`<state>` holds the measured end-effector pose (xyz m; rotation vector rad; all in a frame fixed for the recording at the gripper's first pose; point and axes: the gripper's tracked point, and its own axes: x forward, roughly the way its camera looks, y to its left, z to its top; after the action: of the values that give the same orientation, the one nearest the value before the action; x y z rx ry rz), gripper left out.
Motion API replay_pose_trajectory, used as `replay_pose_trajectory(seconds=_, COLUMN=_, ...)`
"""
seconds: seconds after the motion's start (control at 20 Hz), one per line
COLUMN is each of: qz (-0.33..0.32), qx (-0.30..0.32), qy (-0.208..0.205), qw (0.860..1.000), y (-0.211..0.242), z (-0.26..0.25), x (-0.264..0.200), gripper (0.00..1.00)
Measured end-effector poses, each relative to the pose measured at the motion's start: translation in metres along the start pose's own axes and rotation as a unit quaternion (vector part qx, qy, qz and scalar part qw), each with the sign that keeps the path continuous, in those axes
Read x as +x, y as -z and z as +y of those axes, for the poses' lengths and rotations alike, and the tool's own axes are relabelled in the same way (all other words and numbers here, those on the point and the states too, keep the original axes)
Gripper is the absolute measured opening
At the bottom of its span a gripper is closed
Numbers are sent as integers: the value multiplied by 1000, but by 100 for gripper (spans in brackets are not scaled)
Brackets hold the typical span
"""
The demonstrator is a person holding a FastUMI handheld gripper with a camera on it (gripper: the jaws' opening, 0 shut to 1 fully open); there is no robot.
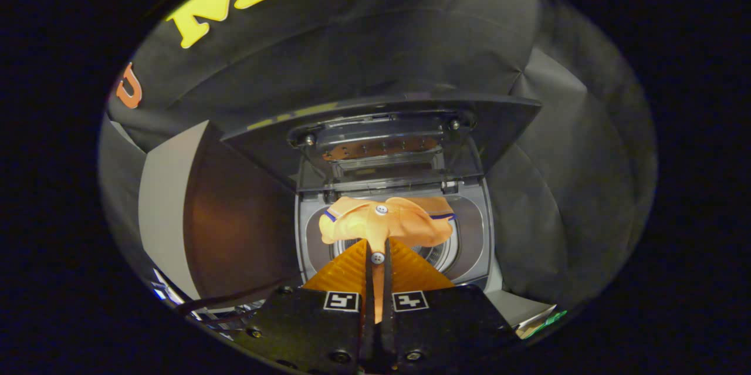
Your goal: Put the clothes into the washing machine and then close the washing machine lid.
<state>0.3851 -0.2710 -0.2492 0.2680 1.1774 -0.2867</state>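
My gripper [378, 246] is shut on an orange garment [384, 221] with white buttons and a dark blue trim. A strip of the cloth is pinched between both fingers and the rest bunches out just ahead of the fingertips. The garment hangs over the open top of the washing machine [478, 234]. Part of the drum [441, 255] shows under the cloth to the right. The machine's lid [381, 128] stands raised beyond the opening, its underside facing me.
A brown and white panel [199, 210] stands to the left of the machine. Black cloth walls close in behind and to the right. Small items, one green [543, 323], lie low on the right beside the machine.
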Motion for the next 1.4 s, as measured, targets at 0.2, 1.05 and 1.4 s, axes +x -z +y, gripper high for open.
replay_pose_trajectory(seconds=0.2, qz=5, qx=24, qy=-2, qw=1000, y=0, z=-7, x=18, gripper=9)
replay_pose_trajectory(seconds=1.05, qz=-77, qx=-48, qy=-31, qw=995, y=-50, z=36, x=-37, gripper=70)
replay_pose_trajectory(seconds=1.4, qz=-136, qx=-73, qy=-57, qw=986, y=-96, z=55, x=-78, gripper=76)
